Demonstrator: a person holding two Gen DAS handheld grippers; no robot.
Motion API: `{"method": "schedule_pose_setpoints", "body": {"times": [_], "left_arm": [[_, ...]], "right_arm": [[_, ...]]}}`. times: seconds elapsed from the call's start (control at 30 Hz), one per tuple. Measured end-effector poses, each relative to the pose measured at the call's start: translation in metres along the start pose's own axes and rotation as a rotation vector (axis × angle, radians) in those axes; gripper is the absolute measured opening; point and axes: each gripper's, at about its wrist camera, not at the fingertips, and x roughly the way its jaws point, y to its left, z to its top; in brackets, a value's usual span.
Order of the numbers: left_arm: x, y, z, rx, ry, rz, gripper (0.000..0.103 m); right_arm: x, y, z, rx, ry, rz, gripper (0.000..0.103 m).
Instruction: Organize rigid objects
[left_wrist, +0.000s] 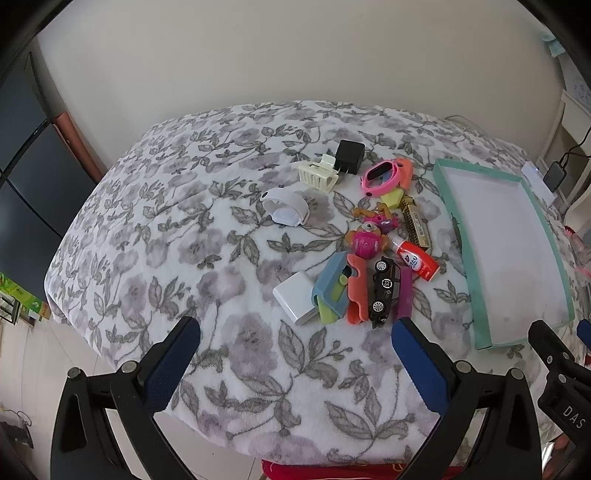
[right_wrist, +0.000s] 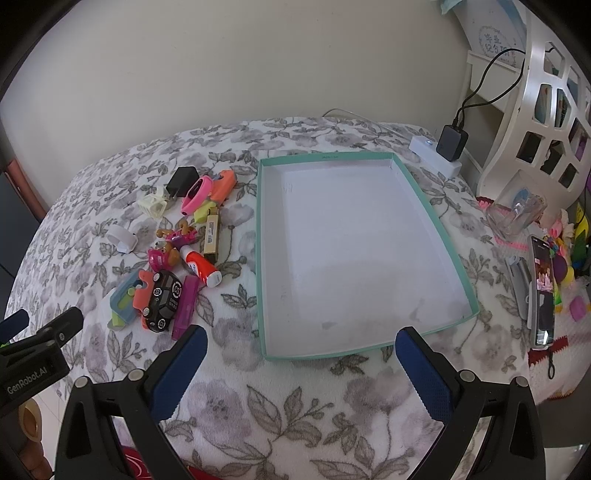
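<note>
Zero items in teal tray (right_wrist: 260, 236); toy pile (left_wrist: 373, 254) untouched on floral worktop (left_wrist: 207, 258); left hand-held gripper (left_wrist: 295, 343) and right hand-held gripper (right_wrist: 301, 350) wide open, empty.

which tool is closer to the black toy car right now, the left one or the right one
Left. The left tool hangs open just short of the black toy car, which lies almost straight ahead of it. The right tool faces the teal tray, with the car off to its left.

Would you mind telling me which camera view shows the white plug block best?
The left wrist view: the white plug block sits unobstructed beside the blue holder. In the right wrist view I cannot see it; the toy pile apparently hides it.
</note>
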Motion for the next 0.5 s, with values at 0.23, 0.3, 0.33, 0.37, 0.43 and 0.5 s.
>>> {"method": "schedule_pose_setpoints", "body": {"times": [0.23, 0.3, 0.33, 0.37, 0.43, 0.5], "left_arm": [[0.0005, 0.0007, -0.001, -0.001, 0.001, 0.0, 0.103], [0.0009, 0.0008, -0.0013, -0.001, 0.002, 0.0, 0.103], [0.0014, 0.0011, -0.0017, -0.002, 0.002, 0.0, 0.103], [0.0021, 0.0013, -0.0018, -0.003, 0.004, 0.001, 0.103], [0.0026, 0.0014, -0.0019, -0.004, 0.007, 0.001, 0.103], [0.003, 0.0015, -0.0018, -0.005, 0.01, 0.001, 0.103]], "right_arm": [[0.0005, 0.0, 0.0002, 0.001, 0.002, 0.0, 0.103], [0.0008, 0.0, 0.0002, 0.001, 0.003, 0.0, 0.103], [0.0008, 0.0001, 0.0002, 0.001, 0.003, 0.0, 0.103], [0.0015, -0.0001, 0.0002, 0.002, 0.003, 0.001, 0.103], [0.0011, 0.0001, 0.0002, 0.001, 0.004, 0.001, 0.103], [0.0013, 0.0, 0.0002, 0.001, 0.005, 0.001, 0.103]]}}
